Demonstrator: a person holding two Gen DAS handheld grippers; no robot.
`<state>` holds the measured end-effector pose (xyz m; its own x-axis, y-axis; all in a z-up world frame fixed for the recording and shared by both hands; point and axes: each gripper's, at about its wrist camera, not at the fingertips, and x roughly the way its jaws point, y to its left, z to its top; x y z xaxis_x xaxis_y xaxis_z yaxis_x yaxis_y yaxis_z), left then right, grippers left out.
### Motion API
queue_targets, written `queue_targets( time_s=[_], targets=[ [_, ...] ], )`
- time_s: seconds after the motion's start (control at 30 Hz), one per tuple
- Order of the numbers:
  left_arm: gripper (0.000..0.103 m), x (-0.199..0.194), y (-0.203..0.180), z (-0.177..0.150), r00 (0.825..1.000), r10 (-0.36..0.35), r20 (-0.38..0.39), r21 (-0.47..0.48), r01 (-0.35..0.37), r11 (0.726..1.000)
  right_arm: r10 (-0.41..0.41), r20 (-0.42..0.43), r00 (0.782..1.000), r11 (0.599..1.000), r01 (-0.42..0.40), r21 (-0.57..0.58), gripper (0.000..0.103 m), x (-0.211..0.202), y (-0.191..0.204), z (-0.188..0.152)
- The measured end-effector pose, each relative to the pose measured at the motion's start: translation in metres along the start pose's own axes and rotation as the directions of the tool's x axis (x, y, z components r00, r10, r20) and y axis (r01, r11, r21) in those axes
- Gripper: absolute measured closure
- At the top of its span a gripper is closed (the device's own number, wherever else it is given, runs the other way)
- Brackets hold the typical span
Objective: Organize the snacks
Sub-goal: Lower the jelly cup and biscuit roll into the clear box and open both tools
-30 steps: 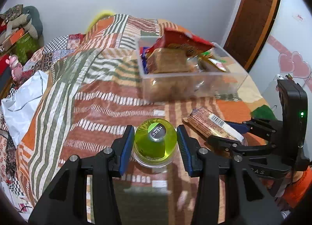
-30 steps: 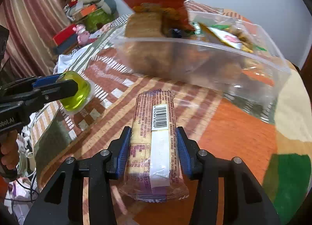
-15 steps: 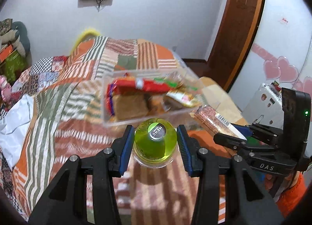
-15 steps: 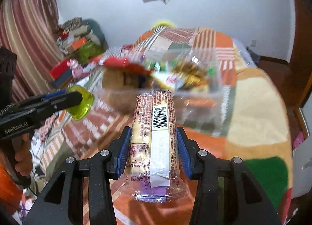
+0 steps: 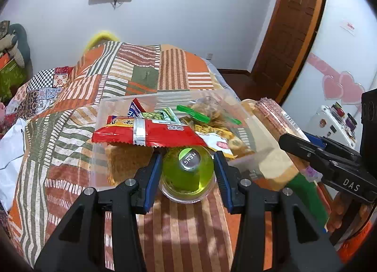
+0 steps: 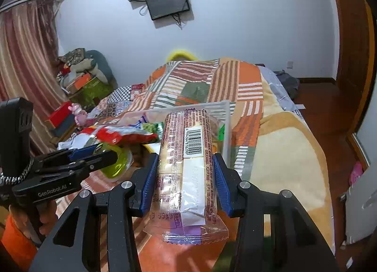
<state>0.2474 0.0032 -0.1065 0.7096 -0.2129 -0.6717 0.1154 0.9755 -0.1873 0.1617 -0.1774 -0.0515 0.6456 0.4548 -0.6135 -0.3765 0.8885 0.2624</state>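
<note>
**Mia:** On the bed, how many boxes do you see?

**Ben:** One clear plastic box (image 5: pixel 103 116). It sits on the patchwork blanket (image 5: pixel 77 97), which is soft, with stripes and squares in orange, green and white.

**Mia:** What is in the box?

**Ben:** A pile of snack bags. On top lies one shiny red packet (image 5: pixel 146 134) with zigzag ends and a silver band. Under it is a brown, square block of biscuits (image 5: pixel 128 159). Behind are a small green bag (image 5: pixel 156 115) and a clear bag with crunchy brown bits (image 5: pixel 207 107). I cannot count all the bags.

**Mia:** How many grippers?

**Ben:** Two, both black with blue pads. The left gripper (image 5: pixel 188 173) squeezes one jelly cup (image 5: pixel 187 173), a pad on each side. The cup is round, see-through and yellow-green, and its top says "MENG". It is held up just in front of the box's near wall.

**Mia:** And the other one?

**Ben:** The right gripper (image 6: pixel 183 173) pinches one long biscuit pack (image 6: pixel 186 166). The wrap is clear and crinkly, with red writing too small to read, a white stripe and a barcode. The pack is in the air near the box's right side.

**Mia:** Any more words?

**Ben:** The left tool says "GenRobot.AI" on its side, and the right one says "DAS". One hand (image 5: pixel 339 210) shows under the right tool.
</note>
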Motion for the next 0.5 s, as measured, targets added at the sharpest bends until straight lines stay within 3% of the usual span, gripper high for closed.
queue_targets(
  time_s=[0.5],
  targets=[
    [0.058, 0.038, 0.005, 0.009, 1.0, 0.026, 0.003, -0.06, -0.026, 0.998, 0.008, -0.079, 0.997, 1.0, -0.006, 0.024, 0.059, 0.048, -0.006, 0.008]
  ],
)
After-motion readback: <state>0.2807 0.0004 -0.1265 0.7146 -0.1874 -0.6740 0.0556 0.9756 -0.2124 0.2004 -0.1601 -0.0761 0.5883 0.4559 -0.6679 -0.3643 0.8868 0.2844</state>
